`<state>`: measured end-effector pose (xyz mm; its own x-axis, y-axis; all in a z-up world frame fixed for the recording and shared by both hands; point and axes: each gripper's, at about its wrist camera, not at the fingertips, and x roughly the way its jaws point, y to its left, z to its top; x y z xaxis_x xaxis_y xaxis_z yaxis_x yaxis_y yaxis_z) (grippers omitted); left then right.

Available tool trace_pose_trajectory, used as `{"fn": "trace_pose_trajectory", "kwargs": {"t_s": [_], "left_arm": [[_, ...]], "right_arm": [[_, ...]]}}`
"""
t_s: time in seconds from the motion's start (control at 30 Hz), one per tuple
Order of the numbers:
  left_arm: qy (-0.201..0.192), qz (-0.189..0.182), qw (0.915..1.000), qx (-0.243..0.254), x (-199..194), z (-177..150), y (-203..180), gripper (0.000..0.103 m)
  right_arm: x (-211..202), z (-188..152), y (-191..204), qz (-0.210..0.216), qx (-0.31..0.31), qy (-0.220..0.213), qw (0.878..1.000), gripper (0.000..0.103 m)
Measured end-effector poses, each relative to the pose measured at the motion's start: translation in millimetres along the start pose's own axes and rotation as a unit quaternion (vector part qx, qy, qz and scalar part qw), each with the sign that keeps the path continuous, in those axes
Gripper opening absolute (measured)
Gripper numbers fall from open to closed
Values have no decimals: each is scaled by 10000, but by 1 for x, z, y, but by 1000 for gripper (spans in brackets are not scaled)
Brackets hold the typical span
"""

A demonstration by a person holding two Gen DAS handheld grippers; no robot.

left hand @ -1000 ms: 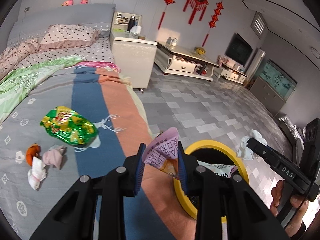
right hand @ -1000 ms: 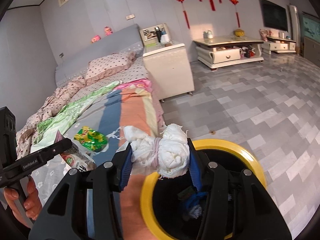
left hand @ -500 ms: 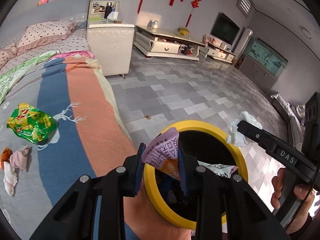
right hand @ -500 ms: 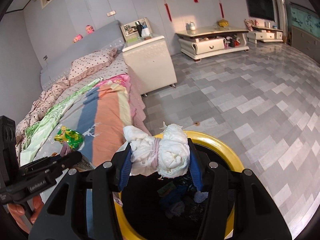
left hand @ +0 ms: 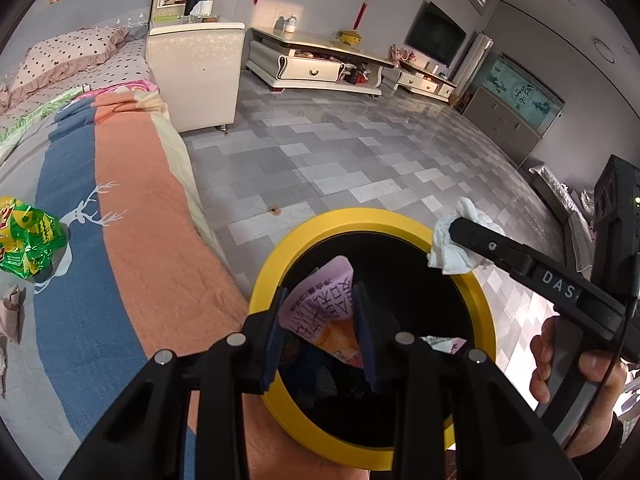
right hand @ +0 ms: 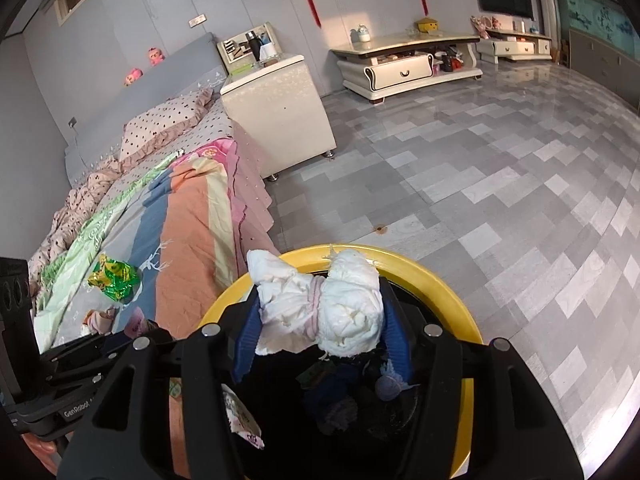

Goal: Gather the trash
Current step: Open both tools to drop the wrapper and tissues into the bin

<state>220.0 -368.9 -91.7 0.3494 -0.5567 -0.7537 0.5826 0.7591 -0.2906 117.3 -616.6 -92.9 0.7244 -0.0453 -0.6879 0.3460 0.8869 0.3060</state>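
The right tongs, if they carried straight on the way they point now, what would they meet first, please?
Probably the trash already lying in the yellow-rimmed bin: the right tongs, opening around the white tissue wad, point down into its dark mouth. Depth is unclear.

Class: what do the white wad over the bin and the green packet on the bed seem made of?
White wad: soft tissue paper or cloth, matte, crumpled, seemingly cinched by a pink band. Green packet: plastic or foil film, likely; glossy, creased, printed.
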Motion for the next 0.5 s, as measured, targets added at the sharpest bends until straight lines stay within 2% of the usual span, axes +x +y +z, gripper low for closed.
{"fn": "trace_pose_trajectory", "kwargs": {"t_s": [0.1,0.2,0.27,0.5], "left_arm": [[-17,-70,10000,30,-4,-1,-2,32],[-78,-67,9999,61,-10,-3,-4,43],[-106,-71,9999,32,-14,-4,-3,54],[-239,14,9997,-16,-34,-9,6,67]], "right_arm": [[-4,0,-4,-62,47,-35,10000,55],[-10,-1,-4,-152,45,-100,9998,59],[-15,-1,-4,-187,24,-140,9997,61],[-26,-8,-1,-334,-13,-178,9993,75]]}}
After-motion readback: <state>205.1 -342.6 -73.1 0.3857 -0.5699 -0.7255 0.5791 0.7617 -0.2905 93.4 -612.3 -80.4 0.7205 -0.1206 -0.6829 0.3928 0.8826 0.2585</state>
